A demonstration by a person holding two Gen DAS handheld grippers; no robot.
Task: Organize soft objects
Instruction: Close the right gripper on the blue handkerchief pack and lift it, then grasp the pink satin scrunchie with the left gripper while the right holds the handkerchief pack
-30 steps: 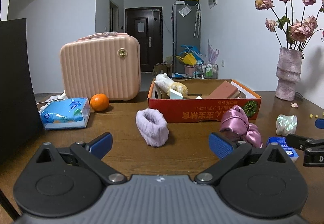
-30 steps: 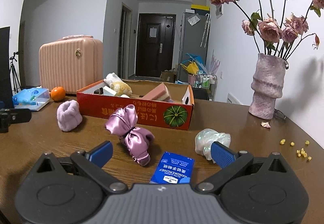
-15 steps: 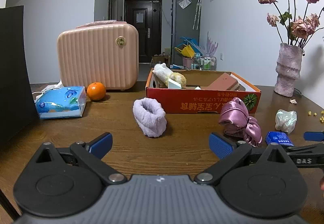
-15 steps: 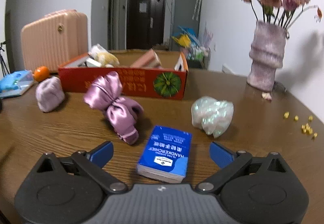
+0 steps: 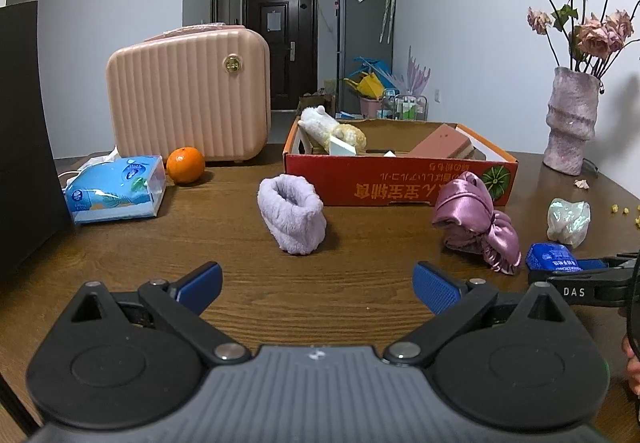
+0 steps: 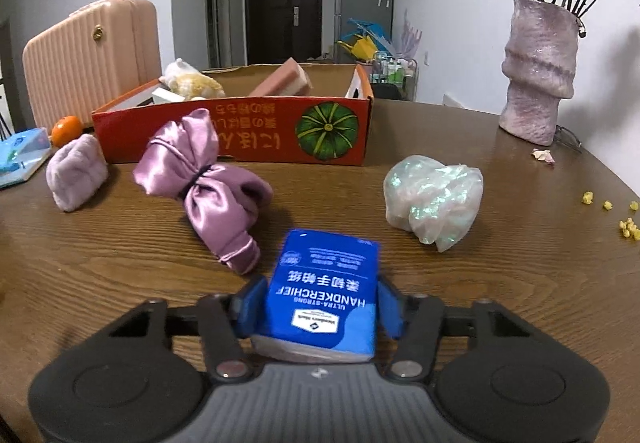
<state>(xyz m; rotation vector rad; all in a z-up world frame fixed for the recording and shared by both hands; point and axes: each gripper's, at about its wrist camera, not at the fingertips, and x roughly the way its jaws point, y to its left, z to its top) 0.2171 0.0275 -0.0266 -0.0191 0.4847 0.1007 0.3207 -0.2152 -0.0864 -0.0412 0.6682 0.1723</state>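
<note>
My right gripper point(image 6: 318, 309) is shut on a blue handkerchief pack point(image 6: 326, 289) that rests on the wooden table; the pack also shows in the left wrist view point(image 5: 554, 257). A purple satin bundle point(image 6: 204, 183) lies to its left and an iridescent plastic wad point(image 6: 434, 201) to its right. A lilac fluffy band point(image 5: 292, 215) sits ahead of my left gripper point(image 5: 318, 285), which is open and empty above the table. A red cardboard box point(image 5: 400, 183) behind them holds a plush toy point(image 5: 330, 129) and a brown block point(image 5: 442, 143).
A pink case point(image 5: 188, 95), an orange point(image 5: 185, 165) and a blue tissue pack point(image 5: 116, 189) stand at the left. A black board point(image 5: 24, 131) is at the far left. A vase with dried roses point(image 6: 538, 71) stands at the right, with yellow crumbs point(image 6: 624, 215) nearby.
My right gripper has moved forward and down and closed on the blue handkerchief pack. My left gripper has drawn back slightly and stays open.
</note>
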